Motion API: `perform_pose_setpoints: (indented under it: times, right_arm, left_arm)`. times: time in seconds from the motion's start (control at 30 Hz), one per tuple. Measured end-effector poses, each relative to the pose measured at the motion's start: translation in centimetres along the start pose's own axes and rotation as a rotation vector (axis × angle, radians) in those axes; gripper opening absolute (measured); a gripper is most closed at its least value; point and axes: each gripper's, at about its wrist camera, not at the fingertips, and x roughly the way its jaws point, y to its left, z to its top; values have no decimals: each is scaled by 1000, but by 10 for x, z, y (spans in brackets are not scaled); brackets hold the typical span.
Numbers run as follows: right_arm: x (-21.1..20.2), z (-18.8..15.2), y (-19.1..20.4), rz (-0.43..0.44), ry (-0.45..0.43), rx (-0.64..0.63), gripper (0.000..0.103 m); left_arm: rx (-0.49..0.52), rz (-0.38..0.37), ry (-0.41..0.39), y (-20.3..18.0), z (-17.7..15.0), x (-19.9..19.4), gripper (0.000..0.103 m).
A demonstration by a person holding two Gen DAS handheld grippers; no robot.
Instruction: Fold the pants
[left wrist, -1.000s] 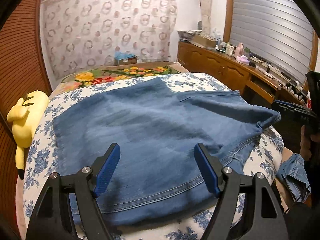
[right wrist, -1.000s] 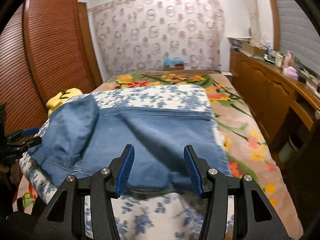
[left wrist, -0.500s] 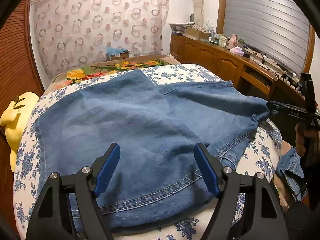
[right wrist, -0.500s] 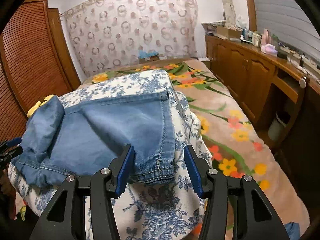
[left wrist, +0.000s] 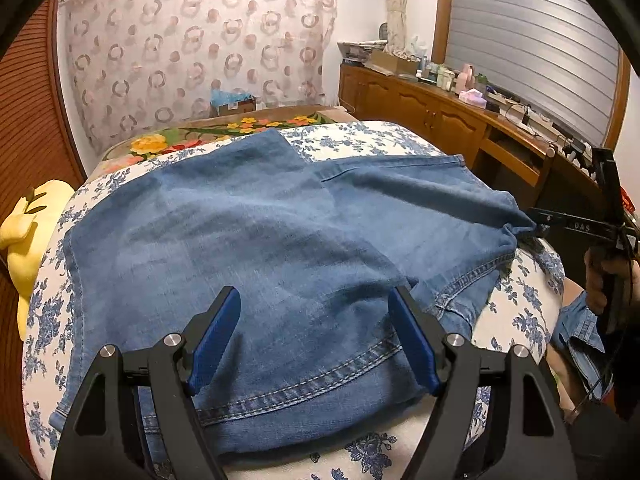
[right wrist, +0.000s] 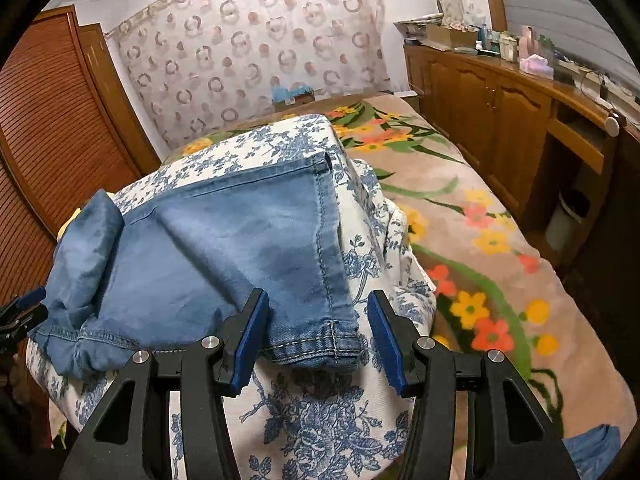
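Blue denim pants (left wrist: 260,248) lie spread on a white cover with blue flowers (left wrist: 52,312) on the bed. My left gripper (left wrist: 314,338) is open, its blue pads just above the waistband end. In the right wrist view the pants (right wrist: 224,248) show a folded leg with its hem corner between the fingers of my right gripper (right wrist: 316,336), which is open. The right gripper also shows in the left wrist view (left wrist: 540,224) at the leg's far corner. The left gripper shows at the left edge of the right wrist view (right wrist: 22,314).
A yellow plush toy (left wrist: 24,232) lies at the bed's left side. A flowered blanket (right wrist: 480,248) covers the bed to the right. A wooden cabinet with clutter (left wrist: 460,120) runs along the right wall. Another denim piece (left wrist: 580,328) lies low right.
The right gripper has swung round to the leg's hem corner, which now sits between its fingers. The left gripper has moved a little closer over the waistband. Both stay open.
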Motion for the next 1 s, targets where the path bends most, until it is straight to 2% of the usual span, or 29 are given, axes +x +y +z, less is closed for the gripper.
perform_pose_setpoints:
  times: [0.23, 0.37, 0.4, 0.43, 0.47, 0.5, 0.53, 0.77, 1.0]
  right_arm:
    - [8, -7, 6, -16, 45, -39, 53]
    - [10, -7, 11, -61, 37, -97, 53]
    - [10, -7, 12, -65, 36, -108, 49]
    - [10, -7, 13, -60, 35, -119, 39]
    - [9, -7, 15, -59, 34, -133, 33]
    - [8, -6, 16, -57, 30, -147, 21]
    - [7, -5, 17, -46, 28, -157, 17]
    - [-19, 24, 35, 50, -66, -225, 16]
    - [-57, 61, 98, 186, -184, -380, 16]
  left_arm:
    - [-9, -7, 5, 1, -3, 4, 77]
    - [-9, -6, 4, 2, -3, 3, 77]
    - [-11, -5, 4, 3, -3, 3, 77]
    - [-12, -4, 3, 3, -3, 2, 77]
    - [-14, -1, 2, 4, -3, 2, 77]
    - [-15, 0, 0, 4, -3, 1, 77]
    - [-16, 3, -4, 5, -3, 0, 77]
    - [-37, 24, -41, 14, -1, -17, 77]
    - [-48, 56, -80, 24, 1, -39, 77]
